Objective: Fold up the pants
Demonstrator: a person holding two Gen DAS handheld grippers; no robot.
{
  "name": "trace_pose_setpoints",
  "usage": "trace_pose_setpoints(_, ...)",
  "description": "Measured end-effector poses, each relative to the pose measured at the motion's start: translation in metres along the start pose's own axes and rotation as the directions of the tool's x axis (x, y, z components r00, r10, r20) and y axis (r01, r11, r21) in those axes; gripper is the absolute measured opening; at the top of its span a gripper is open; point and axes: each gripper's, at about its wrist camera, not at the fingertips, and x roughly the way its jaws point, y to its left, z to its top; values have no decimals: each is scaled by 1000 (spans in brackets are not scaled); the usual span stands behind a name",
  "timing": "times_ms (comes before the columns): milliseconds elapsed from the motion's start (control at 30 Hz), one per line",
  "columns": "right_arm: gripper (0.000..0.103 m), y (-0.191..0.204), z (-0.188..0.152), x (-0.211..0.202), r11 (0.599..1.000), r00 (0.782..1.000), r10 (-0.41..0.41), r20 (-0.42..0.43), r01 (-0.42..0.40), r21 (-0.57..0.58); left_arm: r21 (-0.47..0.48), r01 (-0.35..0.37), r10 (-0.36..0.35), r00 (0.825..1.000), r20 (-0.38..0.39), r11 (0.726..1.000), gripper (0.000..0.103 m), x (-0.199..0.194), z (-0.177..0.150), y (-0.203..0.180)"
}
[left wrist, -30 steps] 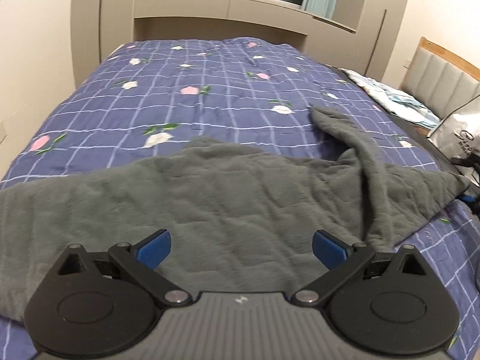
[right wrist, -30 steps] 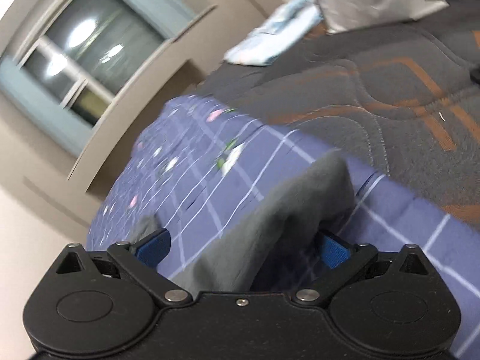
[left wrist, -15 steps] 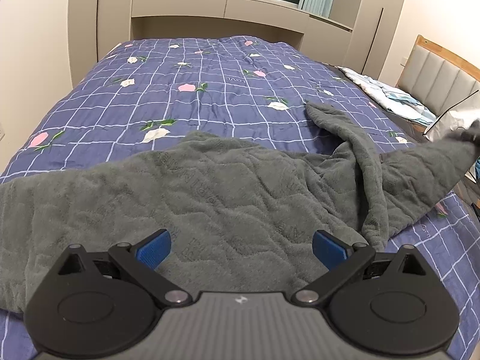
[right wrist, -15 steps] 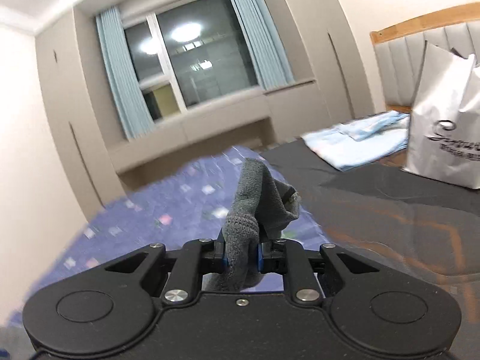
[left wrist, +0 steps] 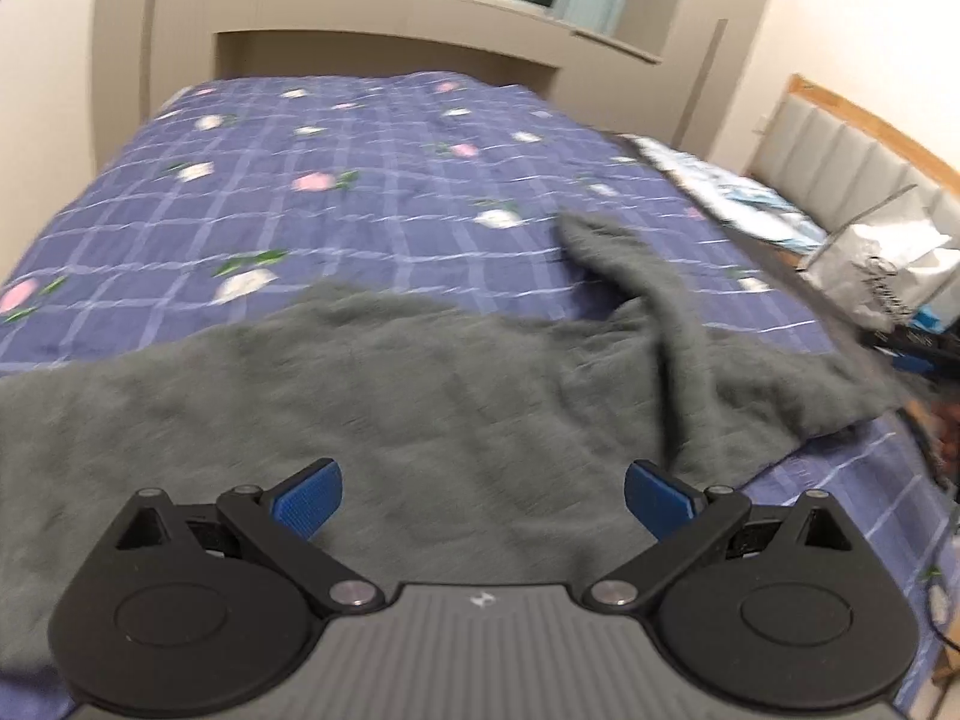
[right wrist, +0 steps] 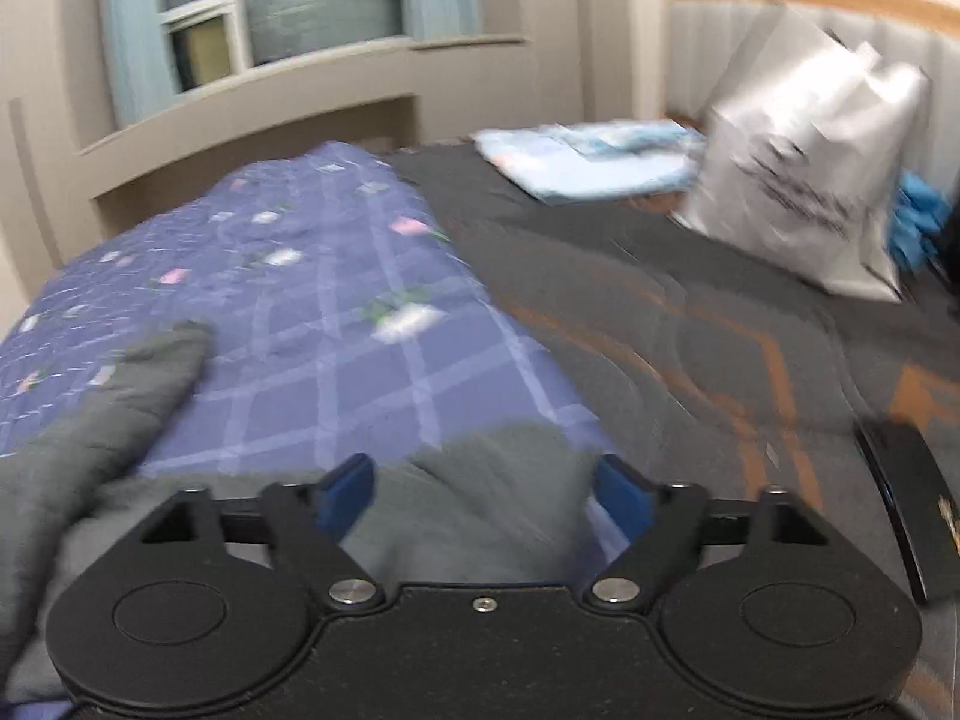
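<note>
Grey fleece pants (left wrist: 432, 396) lie spread across the purple floral quilt (left wrist: 360, 180), one leg end twisted up at the right. My left gripper (left wrist: 483, 495) is open and hovers just above the near part of the pants. In the right wrist view my right gripper (right wrist: 483, 492) is open, with a corner of the pants (right wrist: 498, 498) lying between its blue pads; another part of the pants (right wrist: 120, 396) lies at the left. The frames are blurred by motion.
A silver bag (right wrist: 804, 180) and folded light blue cloth (right wrist: 594, 162) sit on the dark grey mattress cover (right wrist: 690, 330) near the headboard (left wrist: 864, 174). A dark flat object (right wrist: 900, 498) lies at the right. A window ledge (left wrist: 420, 6) stands past the bed.
My right gripper was shut on a pants corner and holding it up half a second ago; now it is open and low, with the corner back down on the bed. The left gripper shifted slightly.
</note>
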Motion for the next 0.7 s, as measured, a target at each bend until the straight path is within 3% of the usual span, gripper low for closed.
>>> trace_pose_setpoints(67, 102, 42, 24, 5, 993, 997, 82, 7, -81, -85, 31, 49, -49, 999, 6, 998, 102, 7, 8, -13)
trace_pose_setpoints(100, 102, 42, 24, 5, 993, 997, 82, 7, -81, -85, 49, 69, -69, 998, 4, 996, 102, 11, 11, -20)
trace_pose_setpoints(200, 102, 101, 44, 18, 966, 984, 178, -33, -181, -183, 96, 117, -118, 993, 1, 988, 102, 23, 16, -41)
trace_pose_setpoints(300, 102, 169, 61, 41, 921, 964, 237, -119, -262, -288, 121, 140, -139, 990, -22, 983, 101, 33, 19, -57)
trace_pose_setpoints(367, 102, 212, 67, 55, 881, 944, 277, -179, -324, -345, 144, 151, -148, 989, -29, 978, 94, 37, 17, -66)
trace_pose_setpoints(467, 102, 274, 68, 70, 820, 922, 284, -264, -376, -431, 153, 163, -155, 986, -67, 975, 73, 46, 15, -74)
trace_pose_setpoints(533, 101, 311, 65, 79, 783, 920, 250, -300, -375, -497, 144, 182, -169, 981, -97, 973, 59, 53, 14, -77)
trace_pose_setpoints(600, 98, 334, 58, 88, 754, 921, 203, -333, -364, -546, 138, 198, -183, 976, -118, 970, 50, 58, 13, -80)
trace_pose_setpoints(667, 91, 350, 48, 98, 725, 917, 133, -376, -349, -594, 140, 206, -186, 972, -140, 968, 34, 62, 13, -82)
trace_pose_setpoints(700, 84, 353, 42, 104, 710, 911, 101, -399, -347, -612, 144, 205, -183, 971, -154, 968, 16, 65, 14, -83)
